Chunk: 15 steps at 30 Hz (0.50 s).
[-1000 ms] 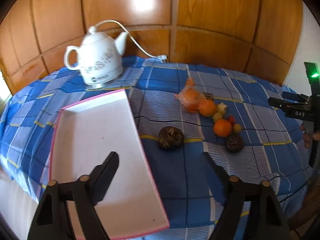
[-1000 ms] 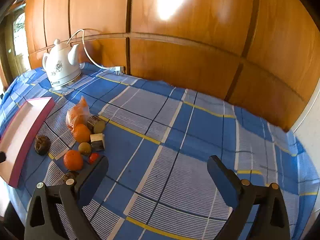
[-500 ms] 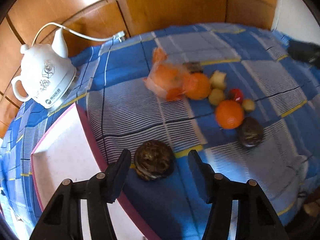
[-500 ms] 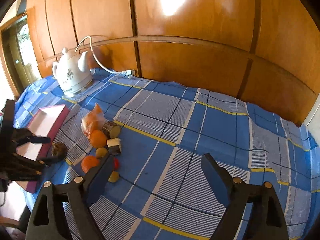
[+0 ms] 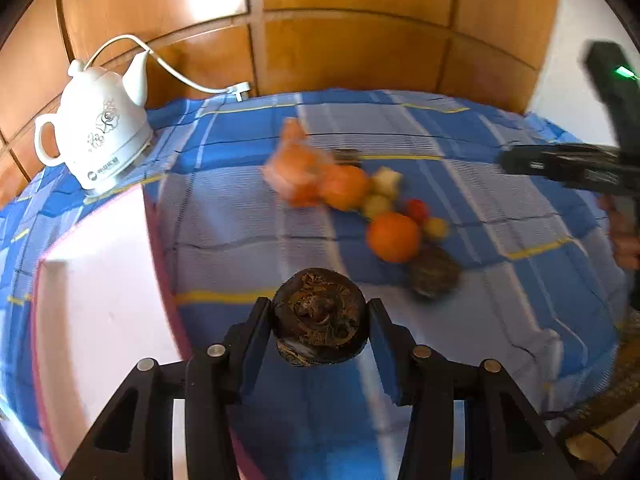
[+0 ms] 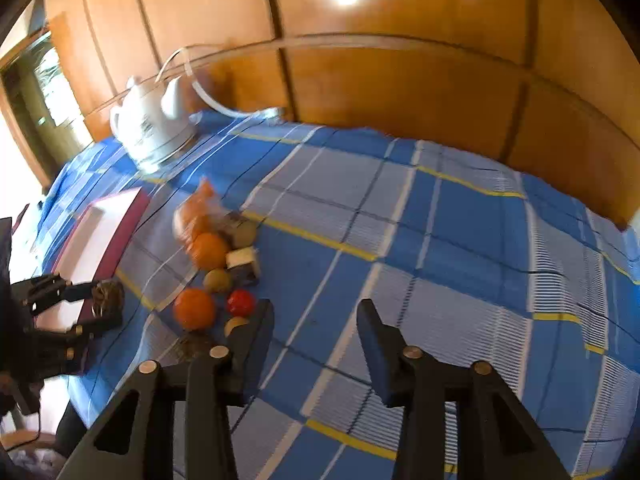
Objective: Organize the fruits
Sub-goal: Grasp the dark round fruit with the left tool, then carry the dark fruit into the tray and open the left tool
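Currently, left gripper (image 5: 320, 314) closing on brown fruit (image 5: 319, 316), pads touching its sides. Right gripper (image 6: 316, 320) closing, nothing between. Advice: seat grip firmly before lifting toward white tray (image 5: 104, 280).

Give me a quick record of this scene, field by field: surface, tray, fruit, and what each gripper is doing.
surface: blue plaid cloth
tray: white, pink-rimmed, nothing seen in it
left gripper: jaws closing around the dark brown round fruit, beside the tray's edge
right gripper: jaws closing, nothing between them
fruit pile: two oranges, bagged fruit, small red and yellow-green pieces, another dark fruit
background: white kettle, corded
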Each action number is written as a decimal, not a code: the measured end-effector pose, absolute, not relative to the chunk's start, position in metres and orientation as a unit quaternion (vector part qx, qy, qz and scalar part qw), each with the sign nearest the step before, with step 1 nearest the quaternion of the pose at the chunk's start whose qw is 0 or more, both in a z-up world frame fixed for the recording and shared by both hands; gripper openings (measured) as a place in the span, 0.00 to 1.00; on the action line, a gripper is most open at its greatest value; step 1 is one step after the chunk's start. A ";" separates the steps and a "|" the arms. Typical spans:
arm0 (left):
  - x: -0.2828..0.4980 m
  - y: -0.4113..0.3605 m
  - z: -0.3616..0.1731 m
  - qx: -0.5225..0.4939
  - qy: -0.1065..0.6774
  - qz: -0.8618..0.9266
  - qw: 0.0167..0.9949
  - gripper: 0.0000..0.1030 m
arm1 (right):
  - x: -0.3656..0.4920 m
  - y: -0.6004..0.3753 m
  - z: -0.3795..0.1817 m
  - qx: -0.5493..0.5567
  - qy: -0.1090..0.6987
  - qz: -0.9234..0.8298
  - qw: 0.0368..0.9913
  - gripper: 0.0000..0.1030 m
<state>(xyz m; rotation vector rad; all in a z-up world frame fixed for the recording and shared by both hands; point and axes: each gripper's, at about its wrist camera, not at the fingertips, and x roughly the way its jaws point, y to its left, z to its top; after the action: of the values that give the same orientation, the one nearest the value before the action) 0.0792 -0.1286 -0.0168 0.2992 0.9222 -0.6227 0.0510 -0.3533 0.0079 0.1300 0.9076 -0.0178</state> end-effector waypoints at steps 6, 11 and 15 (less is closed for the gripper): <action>0.033 -0.119 -0.027 0.120 0.427 -0.292 0.847 0.47 | 0.052 -0.324 -0.003 0.034 0.456 0.043 0.888 0.39; 0.025 -0.103 -0.027 0.095 0.430 -0.287 0.851 0.47 | 0.053 -0.306 -0.012 0.024 0.475 0.067 0.877 0.37; 0.029 -0.080 -0.015 0.060 0.420 -0.273 0.863 0.47 | 0.054 -0.292 -0.023 0.025 0.496 0.085 0.864 0.37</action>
<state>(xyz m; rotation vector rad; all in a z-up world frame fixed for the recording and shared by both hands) 0.0293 -0.0800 -0.0149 0.1267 0.8806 -0.5726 0.0540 -0.2919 -0.0228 0.0520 1.0392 0.1788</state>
